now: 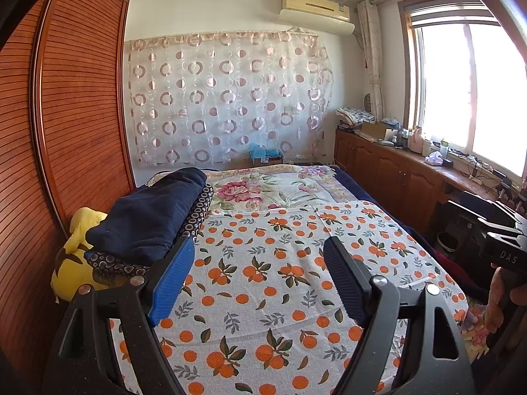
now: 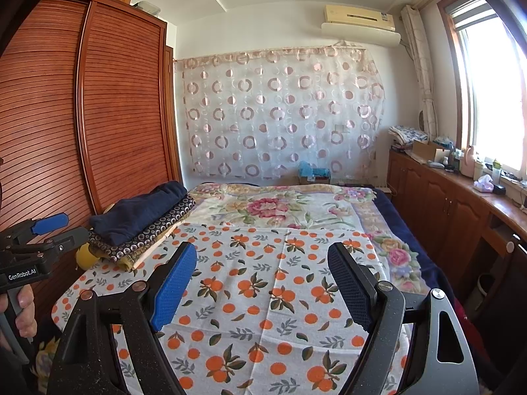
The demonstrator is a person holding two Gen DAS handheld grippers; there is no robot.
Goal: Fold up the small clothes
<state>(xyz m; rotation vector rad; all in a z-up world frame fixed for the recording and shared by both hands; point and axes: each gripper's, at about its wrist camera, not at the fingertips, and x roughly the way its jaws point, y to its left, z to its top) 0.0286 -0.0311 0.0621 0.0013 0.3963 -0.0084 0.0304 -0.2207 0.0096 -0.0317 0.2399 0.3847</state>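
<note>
A stack of folded clothes lies at the bed's left edge: a navy garment (image 1: 148,214) (image 2: 138,214) on top of a dark ring-patterned one (image 1: 197,214) (image 2: 154,233). An orange-fruit printed cloth (image 1: 280,279) (image 2: 263,296) covers the near part of the bed. My left gripper (image 1: 258,250) hovers open above this cloth, just right of the stack, nothing between its fingers. My right gripper (image 2: 262,255) also stands open over the cloth, empty. In the right wrist view the left gripper (image 2: 49,227) shows at the far left, held by a hand (image 2: 23,309).
A yellow plush toy (image 1: 75,263) sits beside the stack against the slatted wooden wardrobe (image 1: 66,115). A floral blanket (image 1: 263,191) covers the far bed. Wooden cabinets (image 1: 395,164) with clutter run along the right wall under the window. The other handheld device (image 1: 504,247) shows at right.
</note>
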